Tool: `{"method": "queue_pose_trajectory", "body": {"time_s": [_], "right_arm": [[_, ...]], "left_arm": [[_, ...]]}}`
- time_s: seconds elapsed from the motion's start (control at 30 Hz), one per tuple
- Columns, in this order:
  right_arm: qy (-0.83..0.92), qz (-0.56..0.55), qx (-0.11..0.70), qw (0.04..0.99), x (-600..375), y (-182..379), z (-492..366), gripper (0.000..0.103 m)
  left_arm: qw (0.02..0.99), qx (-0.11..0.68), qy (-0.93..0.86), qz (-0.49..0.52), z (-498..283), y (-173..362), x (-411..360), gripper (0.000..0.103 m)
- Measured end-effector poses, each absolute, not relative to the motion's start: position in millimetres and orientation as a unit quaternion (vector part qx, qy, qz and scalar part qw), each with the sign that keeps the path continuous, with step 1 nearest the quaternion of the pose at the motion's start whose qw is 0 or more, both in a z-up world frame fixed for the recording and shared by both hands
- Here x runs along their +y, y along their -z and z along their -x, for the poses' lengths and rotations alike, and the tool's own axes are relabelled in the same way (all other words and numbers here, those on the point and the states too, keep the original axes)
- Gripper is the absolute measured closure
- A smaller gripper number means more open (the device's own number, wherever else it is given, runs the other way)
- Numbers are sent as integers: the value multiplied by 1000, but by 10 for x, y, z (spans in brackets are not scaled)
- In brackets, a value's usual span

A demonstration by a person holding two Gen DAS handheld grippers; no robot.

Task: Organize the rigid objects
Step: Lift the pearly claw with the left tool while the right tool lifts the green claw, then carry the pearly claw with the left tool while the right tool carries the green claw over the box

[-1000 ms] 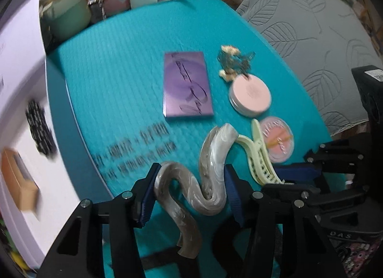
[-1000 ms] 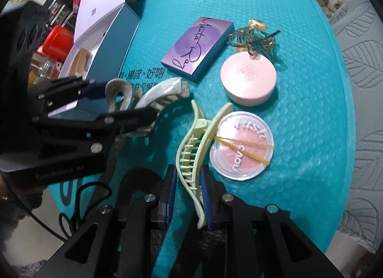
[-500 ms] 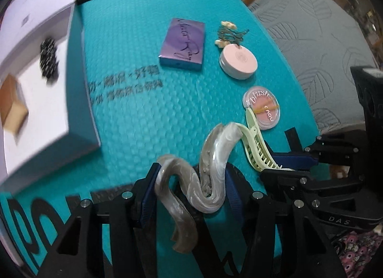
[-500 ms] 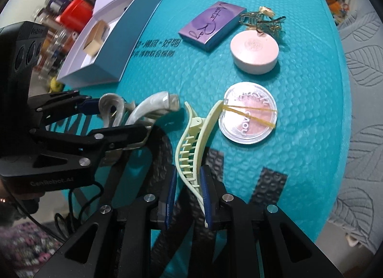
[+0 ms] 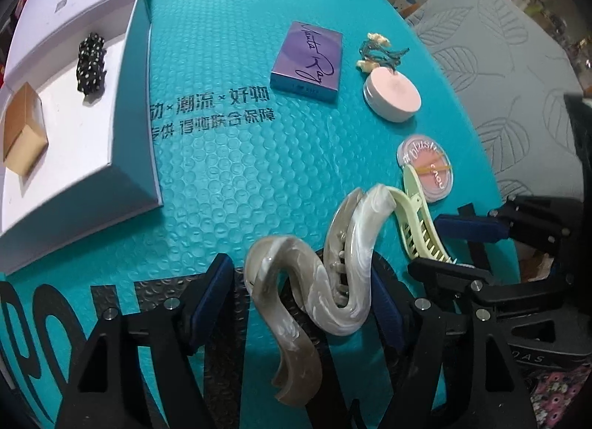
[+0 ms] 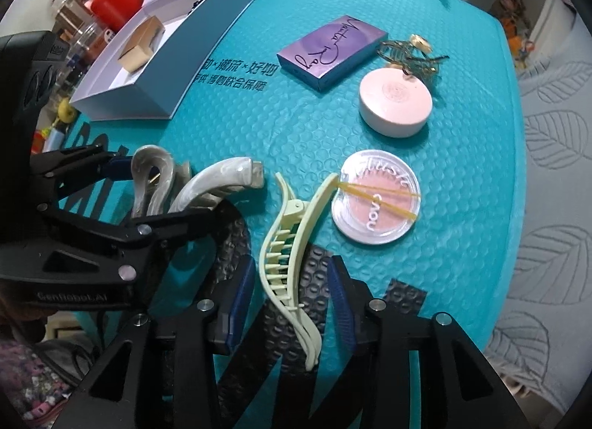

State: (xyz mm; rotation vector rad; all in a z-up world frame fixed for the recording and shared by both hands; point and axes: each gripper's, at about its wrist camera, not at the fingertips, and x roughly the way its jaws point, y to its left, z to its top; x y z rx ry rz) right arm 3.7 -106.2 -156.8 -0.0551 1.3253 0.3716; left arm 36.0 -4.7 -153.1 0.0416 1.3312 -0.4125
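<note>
A marbled grey-white wavy hair clip (image 5: 322,281) lies between the fingers of my left gripper (image 5: 299,284), which is open around it; the clip also shows in the right wrist view (image 6: 207,188). A pale yellow-green claw clip (image 6: 292,259) lies on the teal mat between the fingers of my right gripper (image 6: 292,296), which is open with gaps on both sides. In the left wrist view the yellow clip (image 5: 418,222) lies beside the right gripper (image 5: 470,244).
A clear blush compact (image 6: 375,201), a pink round tin (image 6: 396,103), a purple box (image 6: 331,50) and a gold hair clip (image 6: 410,55) lie on the teal mat (image 5: 222,177). An open white box (image 5: 74,96) at left holds a brown carton (image 5: 24,135) and a black dotted scrunchie (image 5: 90,61).
Both grippers have opened: the right one has let go of the yellow clip, the left one has loosened around the marbled clip. Both have pulled back toward the mat's near edge.
</note>
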Motion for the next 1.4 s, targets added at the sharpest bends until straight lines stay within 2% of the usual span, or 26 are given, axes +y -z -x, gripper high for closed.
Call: {"method": "queue_pose_trajectory", "body": {"time_s": [0.07, 0.1, 0.13, 0.67, 1.4], "right_arm": [[-165, 30, 610, 774, -1048, 1576, -36, 72], [-164, 32, 610, 775, -1008, 1586, -42, 81], [-163, 34, 609, 775, -992, 1586, -42, 81], [-175, -6, 601, 780, -1123, 1344, 82, 81], [-229, 44, 534, 813, -833, 773, 375, 81]], "left_arm": [[768, 613, 183, -34, -363, 1521, -132, 33], [768, 613, 179, -47, -352, 1525, -168, 37], [768, 613, 175, -63, -355, 1522, -235, 42], [772, 612, 172, -32, -331, 1217, -100, 42], [822, 554, 134, -10, 33, 537, 256, 42]]}}
